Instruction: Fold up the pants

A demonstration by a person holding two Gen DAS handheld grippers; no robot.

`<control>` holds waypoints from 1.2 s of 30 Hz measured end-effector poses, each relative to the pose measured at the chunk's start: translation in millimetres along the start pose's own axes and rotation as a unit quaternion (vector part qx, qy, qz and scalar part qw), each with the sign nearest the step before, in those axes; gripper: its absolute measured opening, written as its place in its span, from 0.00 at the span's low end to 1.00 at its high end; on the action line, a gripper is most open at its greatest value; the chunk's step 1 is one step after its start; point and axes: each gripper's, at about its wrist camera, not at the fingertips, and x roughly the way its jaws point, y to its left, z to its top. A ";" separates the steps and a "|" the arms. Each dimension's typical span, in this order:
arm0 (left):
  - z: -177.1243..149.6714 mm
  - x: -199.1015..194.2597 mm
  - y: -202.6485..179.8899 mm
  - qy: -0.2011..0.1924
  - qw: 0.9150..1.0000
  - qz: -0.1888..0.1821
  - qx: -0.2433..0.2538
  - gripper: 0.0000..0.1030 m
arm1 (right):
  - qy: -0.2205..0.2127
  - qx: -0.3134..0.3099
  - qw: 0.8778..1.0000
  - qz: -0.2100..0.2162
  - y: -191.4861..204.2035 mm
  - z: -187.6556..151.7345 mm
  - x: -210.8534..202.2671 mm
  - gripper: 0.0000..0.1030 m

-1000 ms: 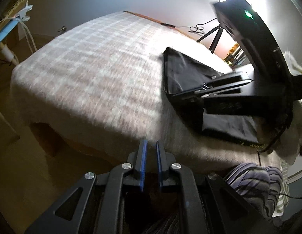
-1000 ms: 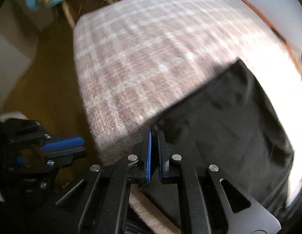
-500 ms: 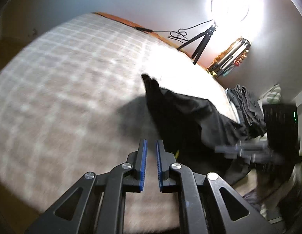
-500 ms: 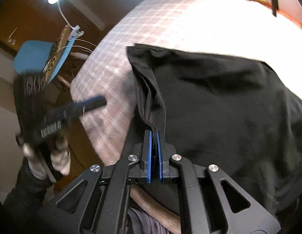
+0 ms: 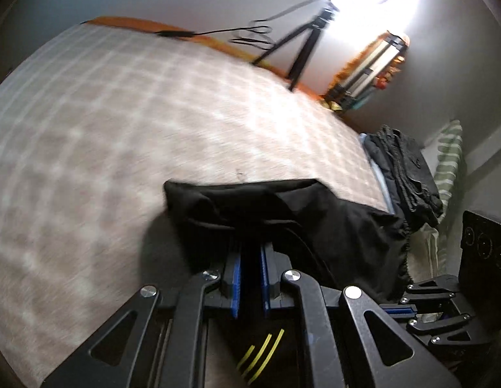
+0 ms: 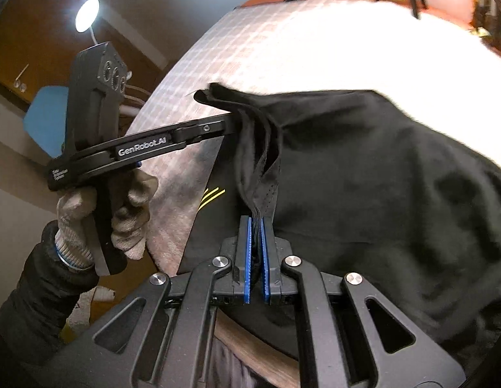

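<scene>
Black pants (image 6: 379, 174) with yellow stripes (image 6: 211, 197) lie at the near edge of the checked bed (image 6: 315, 48). My right gripper (image 6: 256, 223) is shut on the bunched waistband edge and lifts it. My left gripper (image 5: 250, 252) has its jaws a little apart around the pants' cloth (image 5: 282, 213). In the right wrist view the left gripper (image 6: 229, 126) reaches in from the left and its tips meet the same raised fold. The right gripper (image 5: 409, 291) shows low at the right of the left wrist view.
A pile of dark clothes (image 5: 402, 168) lies at the bed's right end. A ring light on a tripod (image 5: 302, 45) and a shelf (image 5: 367, 74) stand behind the bed. A blue chair (image 6: 47, 119) and a lamp (image 6: 87, 14) are to the left.
My left gripper has moved right and forward onto the pants' raised fold. My right gripper has kept its hold and lifted the edge higher; the cloth has bunched up.
</scene>
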 end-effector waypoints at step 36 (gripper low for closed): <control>-100.8 44.1 -149.5 0.149 0.942 0.008 0.300 0.07 | -0.014 0.126 0.991 0.038 -143.6 25.9 14.5 0.39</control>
